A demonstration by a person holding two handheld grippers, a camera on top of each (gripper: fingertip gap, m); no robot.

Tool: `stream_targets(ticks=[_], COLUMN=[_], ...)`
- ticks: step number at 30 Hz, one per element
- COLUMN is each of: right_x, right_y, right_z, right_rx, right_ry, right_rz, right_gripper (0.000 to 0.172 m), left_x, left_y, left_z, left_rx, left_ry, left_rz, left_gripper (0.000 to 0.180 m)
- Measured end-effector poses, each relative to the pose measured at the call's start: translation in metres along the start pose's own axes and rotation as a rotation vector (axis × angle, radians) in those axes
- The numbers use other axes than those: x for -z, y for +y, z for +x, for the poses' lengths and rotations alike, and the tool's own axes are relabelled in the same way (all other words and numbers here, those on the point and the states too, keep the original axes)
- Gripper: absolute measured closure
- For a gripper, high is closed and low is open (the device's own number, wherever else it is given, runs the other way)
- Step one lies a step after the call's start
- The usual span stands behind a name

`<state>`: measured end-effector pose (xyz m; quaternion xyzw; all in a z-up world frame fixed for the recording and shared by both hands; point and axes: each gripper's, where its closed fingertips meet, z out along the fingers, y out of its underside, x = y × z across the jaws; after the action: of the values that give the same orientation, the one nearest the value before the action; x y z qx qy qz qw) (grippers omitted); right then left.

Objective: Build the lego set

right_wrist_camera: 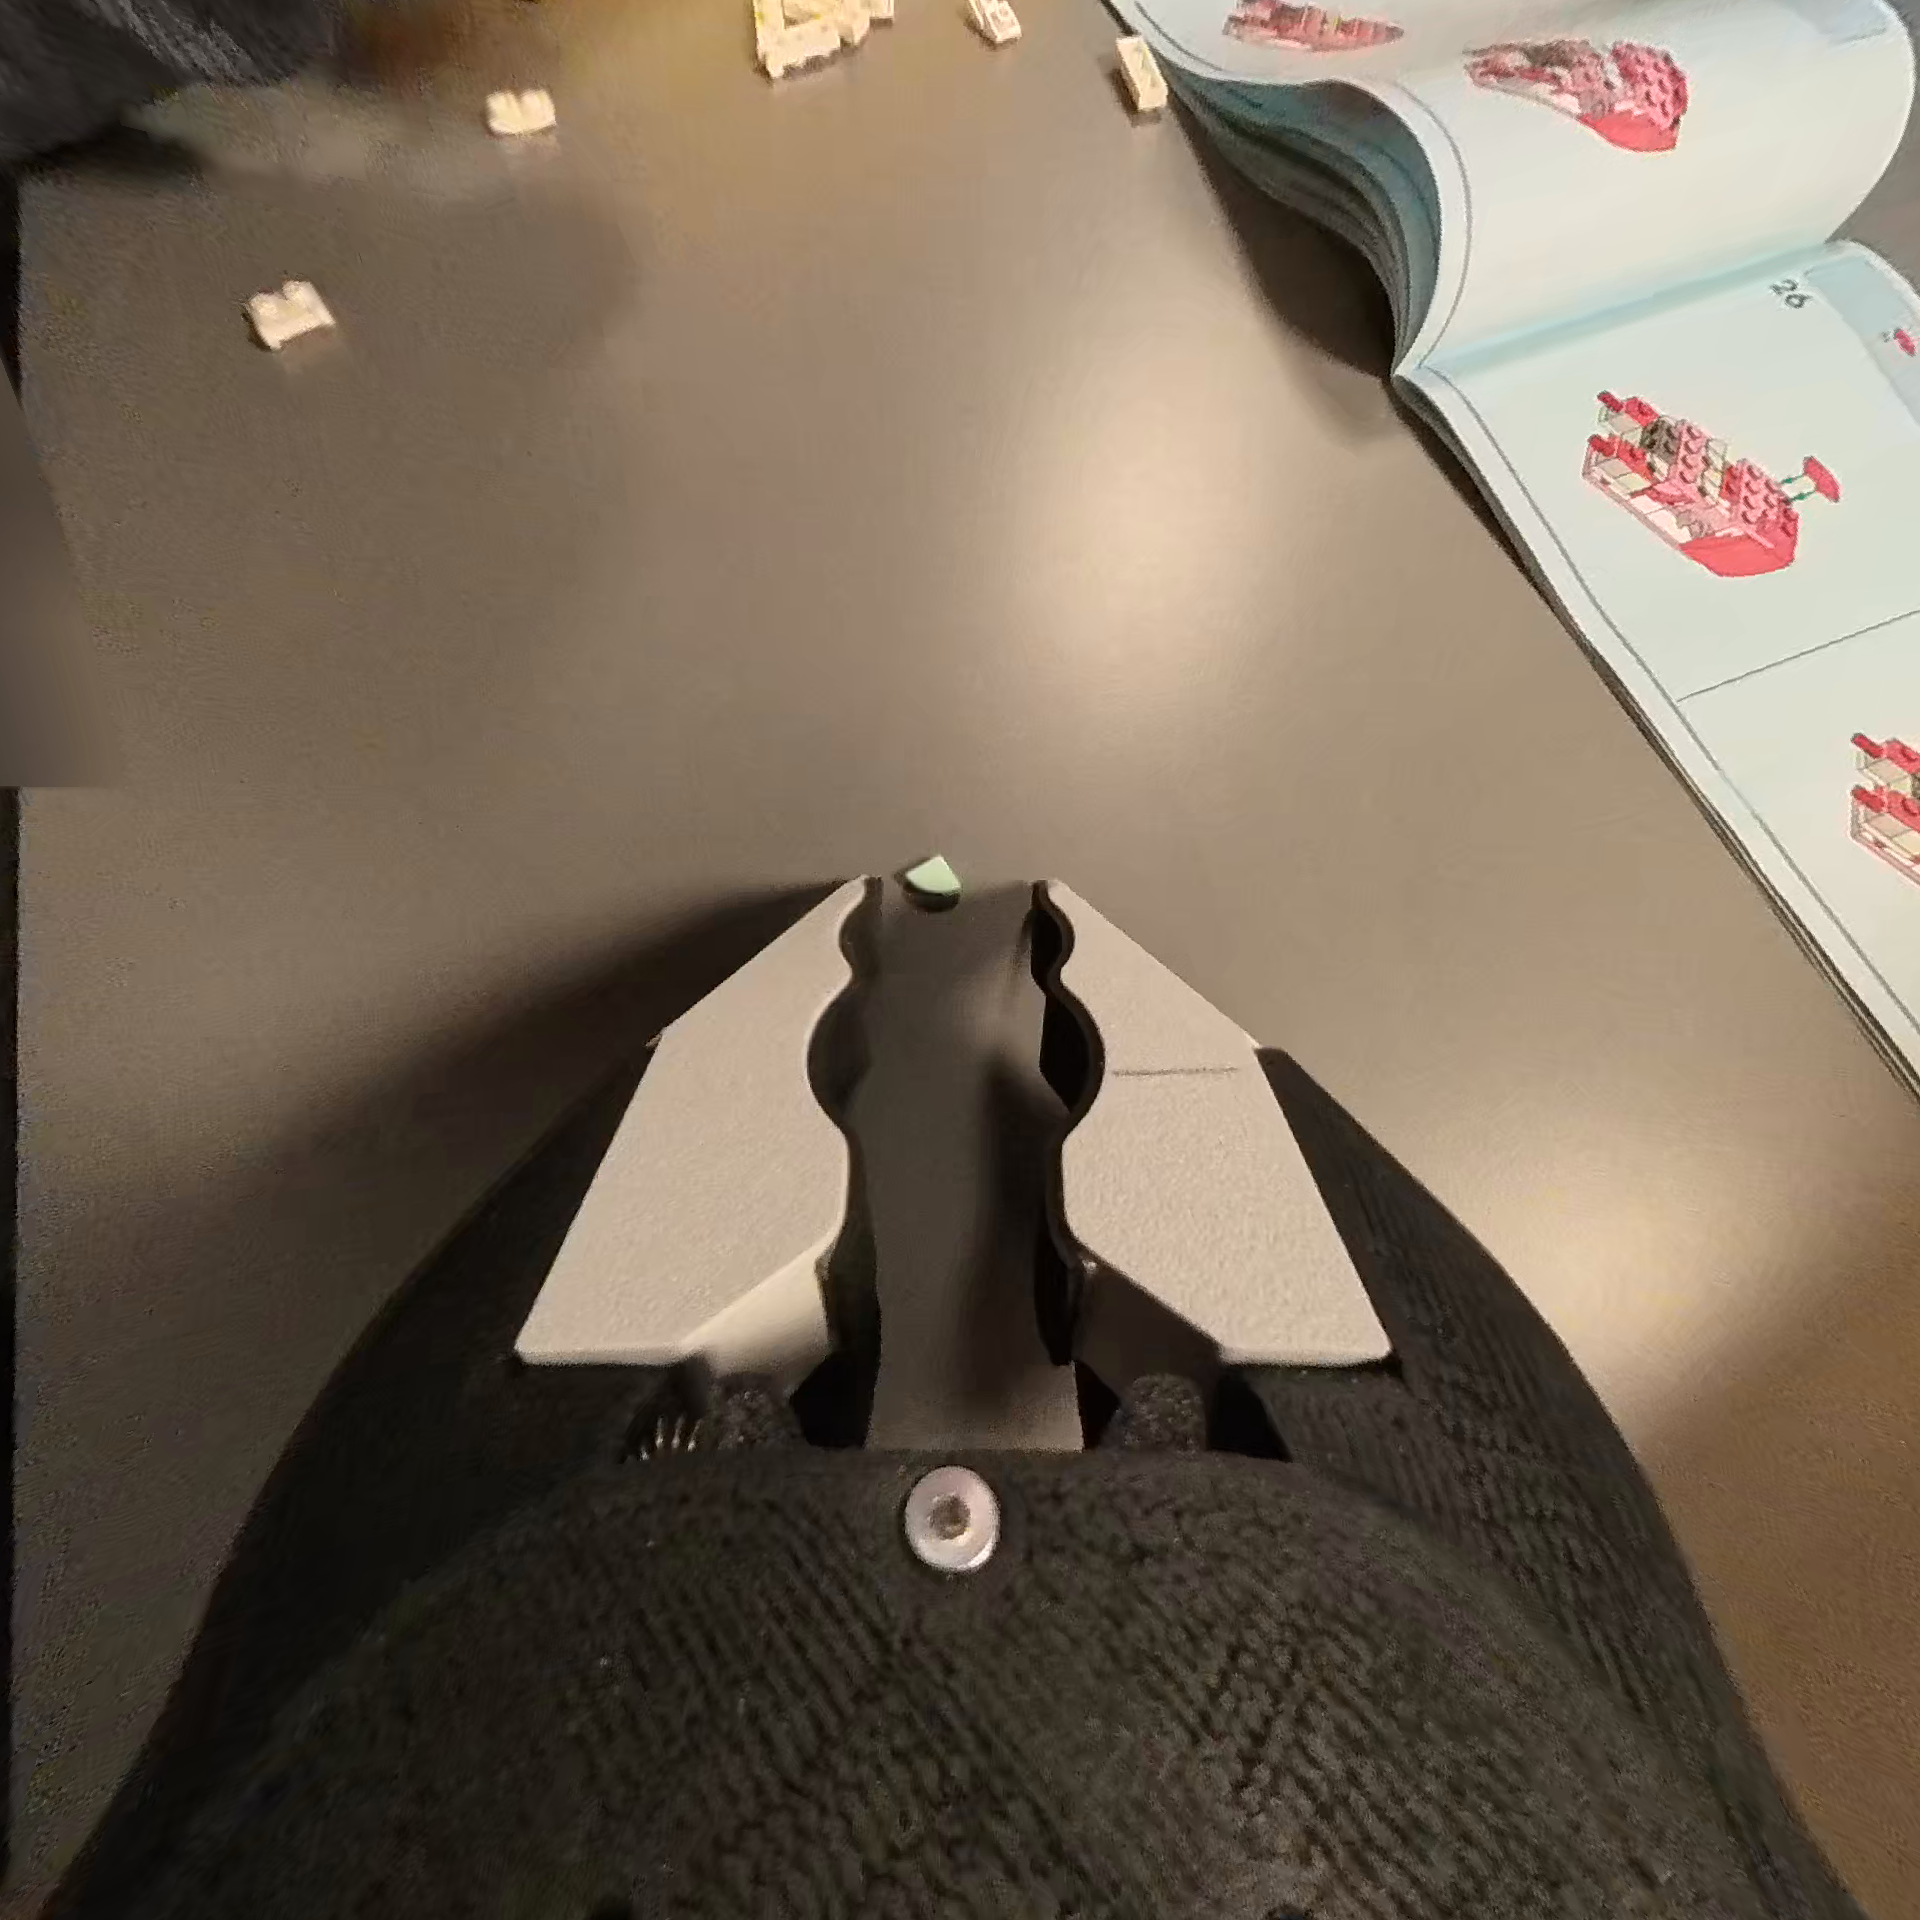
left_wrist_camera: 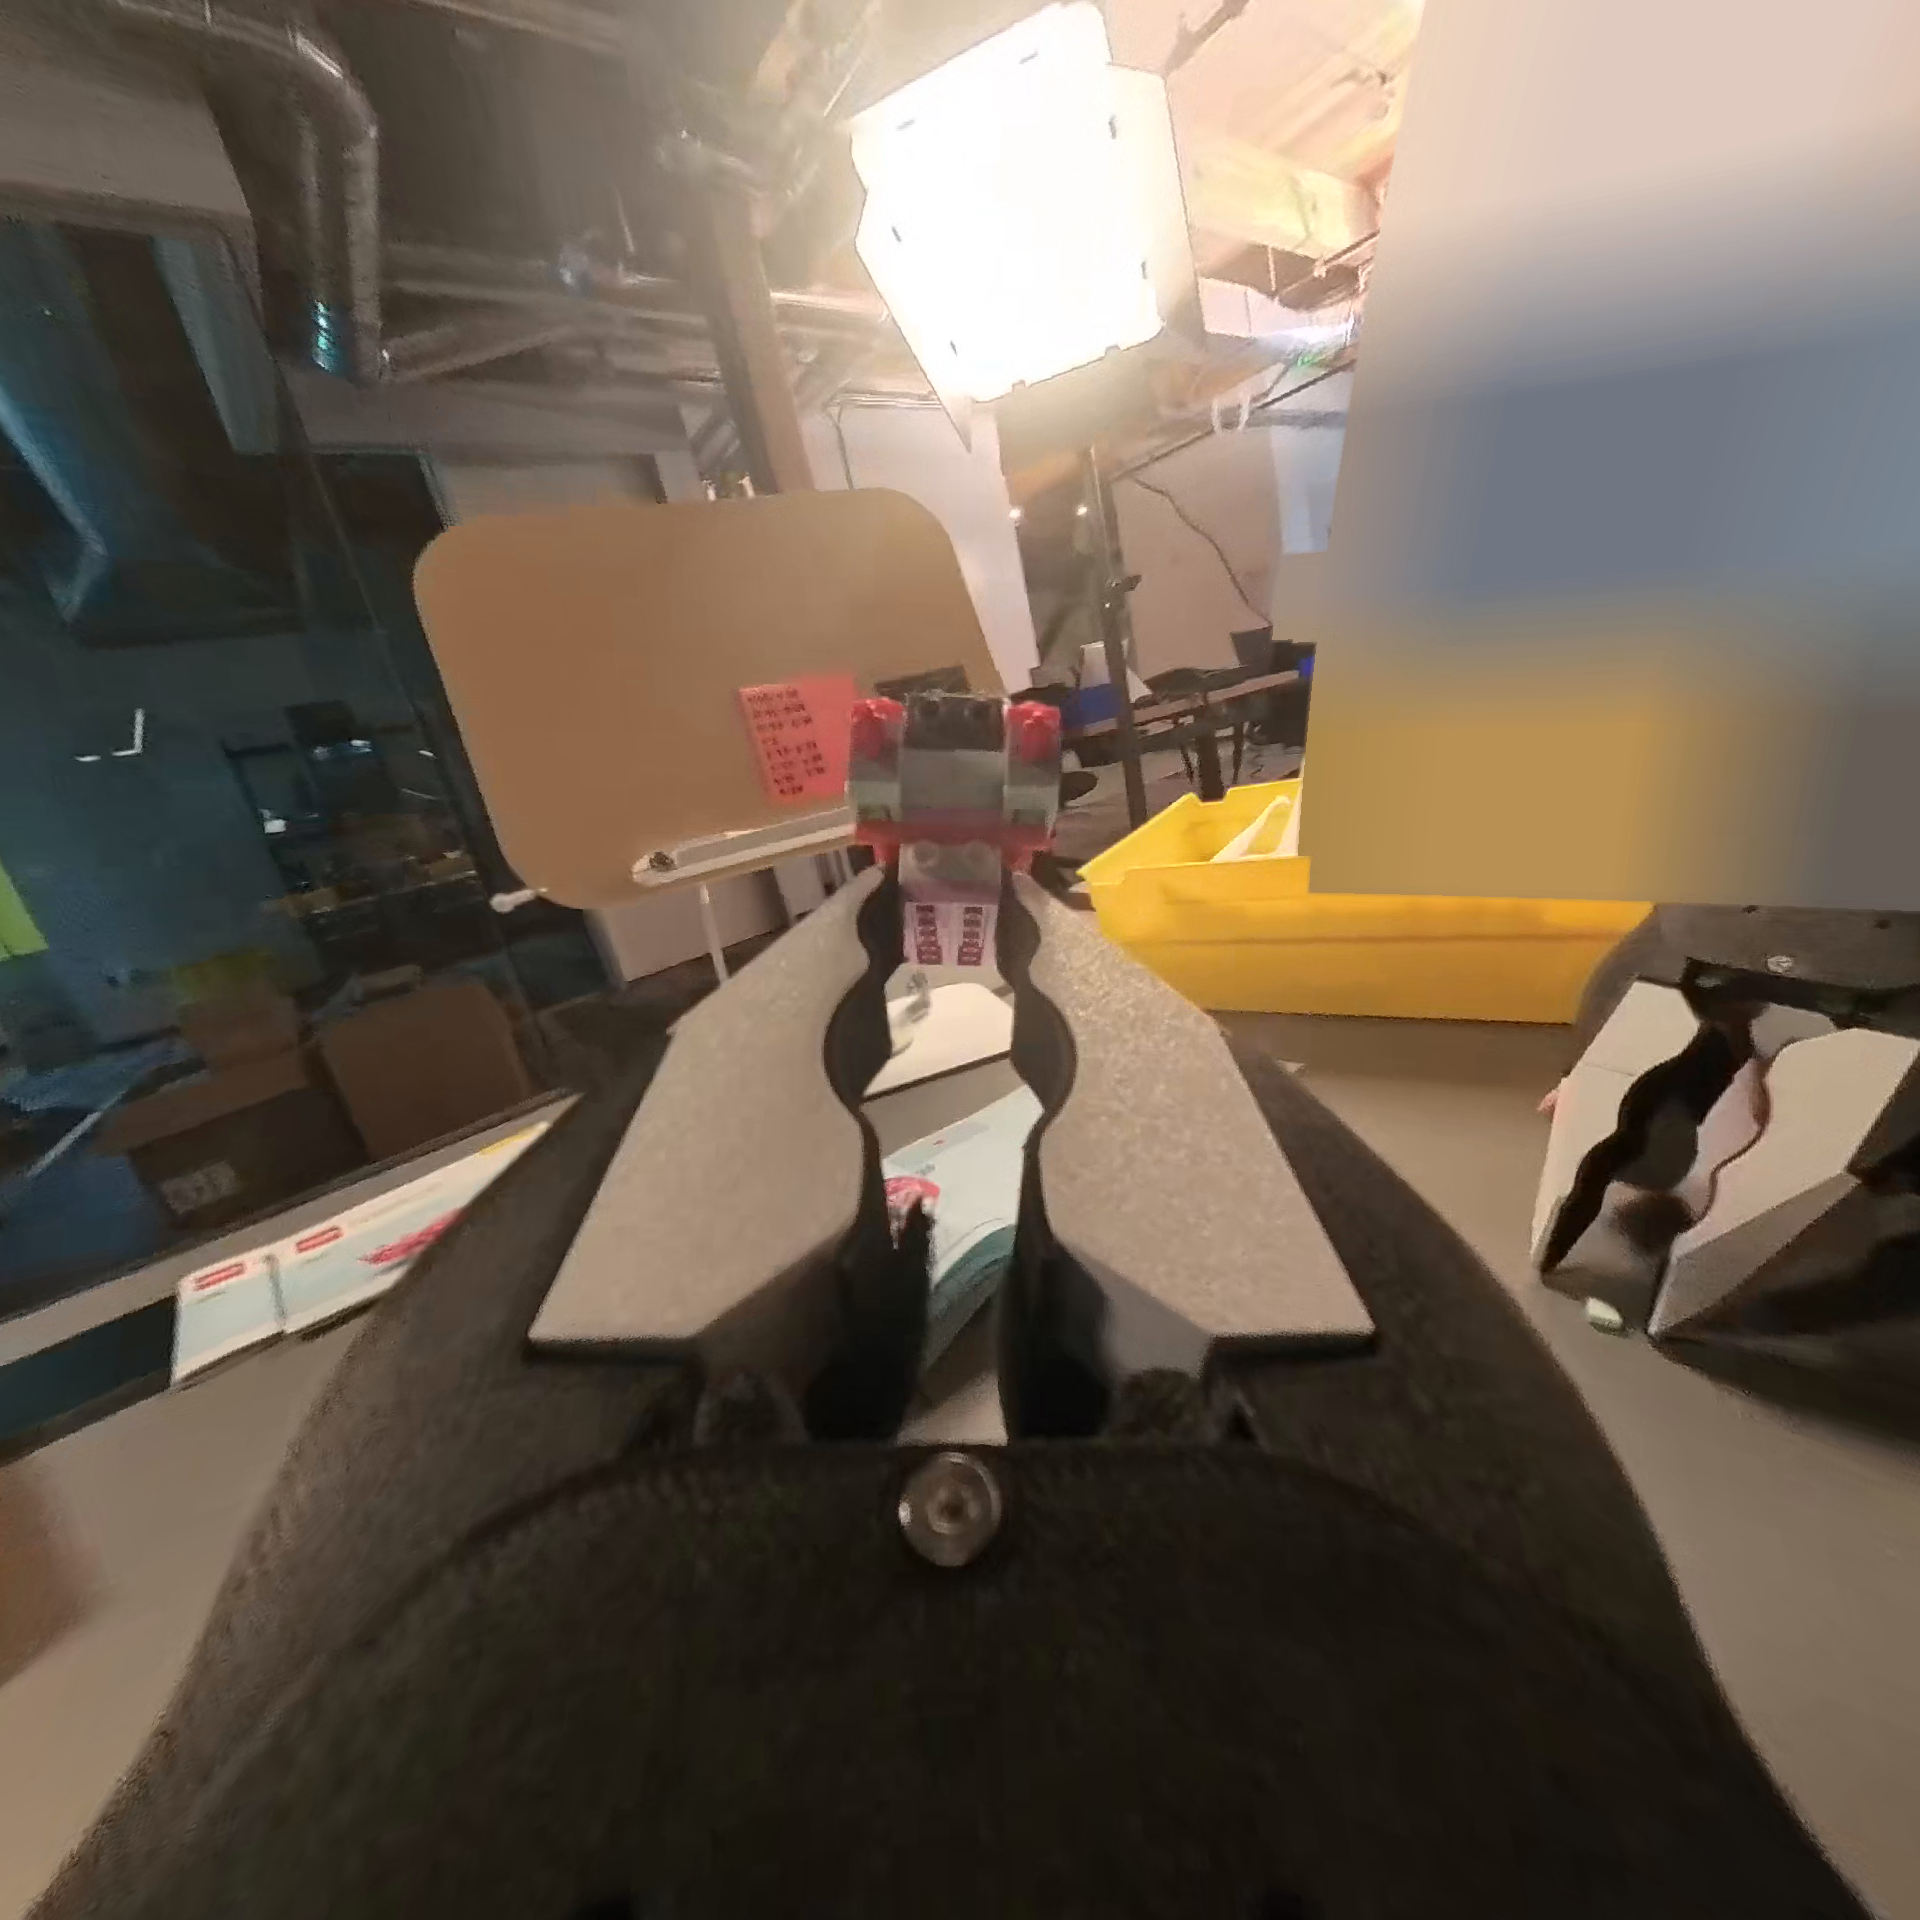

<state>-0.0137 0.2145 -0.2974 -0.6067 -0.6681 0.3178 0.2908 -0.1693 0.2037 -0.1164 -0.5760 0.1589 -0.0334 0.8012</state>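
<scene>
My left gripper (left_wrist_camera: 951, 883) is shut on a small brick model (left_wrist_camera: 951, 774) and holds it up above the table. The model has red side blocks, a grey and black middle and a white lower part, which sits between the pads. My right gripper (right_wrist_camera: 951, 888) is open, low over the dark table (right_wrist_camera: 727, 571). A small pale green piece (right_wrist_camera: 928, 881) lies on the table between its fingertips, nearer the left one, with a gap to the right pad. The right gripper also shows in the left wrist view (left_wrist_camera: 1662, 1247), tips down by the green piece (left_wrist_camera: 1605, 1314).
An open instruction booklet (right_wrist_camera: 1662, 468) lies to the right. Small white bricks (right_wrist_camera: 289, 312) are scattered at the far left and top (right_wrist_camera: 520, 111). A yellow bin (left_wrist_camera: 1299, 935) stands at the table's back. A tan board (left_wrist_camera: 665, 675) on a stand is behind the model. Spacing between my two grippers at the tips: around 25 cm.
</scene>
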Motion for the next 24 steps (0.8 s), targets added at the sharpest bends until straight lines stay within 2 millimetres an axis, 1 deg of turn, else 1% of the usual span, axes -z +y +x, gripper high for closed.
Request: stream_targets(ticks=[2, 4, 7, 9, 11, 14, 16, 18, 24], right_x=[0.001, 0.003, 0.004, 0.004, 0.003, 0.001, 0.0, -0.001, -0.002], right_y=[0.0, 0.001, 0.003, 0.003, 0.002, -0.001, -0.002, -0.003, -0.003], right_z=[-0.001, -0.002, -0.005, -0.008, -0.008, -0.006, -0.008, -0.009, -0.013], right_rx=[-0.003, 0.011, 0.044, 0.072, 0.106, 0.154, 0.155, 0.146, 0.162], right_ry=[-0.032, -0.05, -0.063, -0.059, -0.034, 0.004, -0.018, -0.046, -0.074], right_rz=[0.003, 0.003, 0.001, 0.001, 0.004, 0.011, 0.011, 0.009, 0.005], right_gripper=[0.145, 0.146, 0.148, 0.153, 0.157, 0.156, 0.155, 0.155, 0.163], left_x=[0.004, 0.01, 0.017, 0.019, 0.018, 0.015, 0.014, 0.015, 0.013], left_y=[-0.006, -0.008, -0.001, 0.006, 0.01, 0.016, 0.021, 0.022, 0.024], left_z=[0.002, 0.007, 0.017, 0.023, 0.028, 0.031, 0.032, 0.032, 0.038], left_rx=[-0.023, -0.022, -0.024, -0.037, -0.048, -0.046, -0.028, -0.015, -0.001], left_ry=[-0.035, -0.074, -0.134, -0.15, -0.14, -0.115, -0.104, -0.102, -0.071], left_rz=[0.004, 0.011, 0.011, 0.003, -0.005, -0.016, -0.029, -0.027, -0.034], left_gripper=[0.164, 0.164, 0.164, 0.164, 0.164, 0.164, 0.164, 0.164, 0.164])
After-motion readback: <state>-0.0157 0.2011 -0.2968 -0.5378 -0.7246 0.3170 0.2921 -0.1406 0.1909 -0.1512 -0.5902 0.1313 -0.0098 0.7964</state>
